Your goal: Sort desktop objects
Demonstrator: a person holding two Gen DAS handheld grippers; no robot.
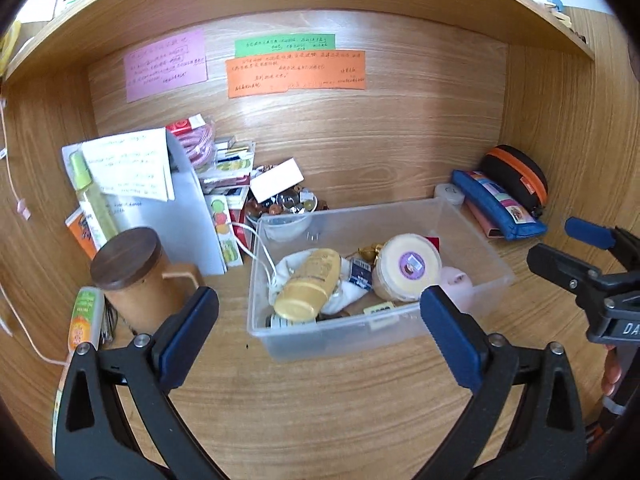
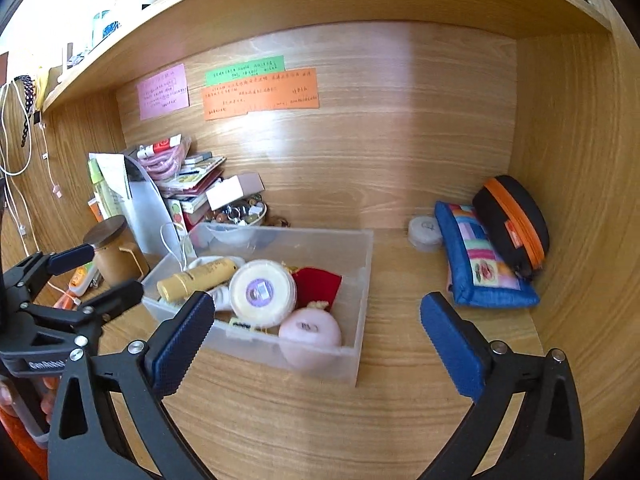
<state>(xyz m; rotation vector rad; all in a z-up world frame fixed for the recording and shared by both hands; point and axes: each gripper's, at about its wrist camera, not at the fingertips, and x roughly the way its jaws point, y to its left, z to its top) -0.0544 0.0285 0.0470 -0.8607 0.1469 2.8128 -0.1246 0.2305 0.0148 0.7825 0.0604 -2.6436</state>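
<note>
A clear plastic bin (image 1: 476,240) (image 2: 360,320) stands on the wooden desk. It holds a gold tube (image 1: 308,284) (image 2: 196,276), a round yellow-lidded tub (image 1: 408,264) (image 2: 260,292), a pink round case (image 2: 312,328), a red pouch (image 2: 316,284) and small items. My left gripper (image 1: 318,312) is open and empty, just in front of the bin. My right gripper (image 2: 316,320) is open and empty, near the bin's front right corner. Each gripper also shows in the other's view: the right gripper (image 1: 560,244), the left gripper (image 2: 104,268).
A blue patchwork pencil case (image 2: 480,268) (image 1: 496,204), a black case with orange zip (image 2: 512,220) (image 1: 516,172) and a small white round box (image 2: 424,232) lie at the back right. A wooden lidded mug (image 1: 132,272), papers, bottles and a bowl of trinkets (image 1: 284,200) crowd the left.
</note>
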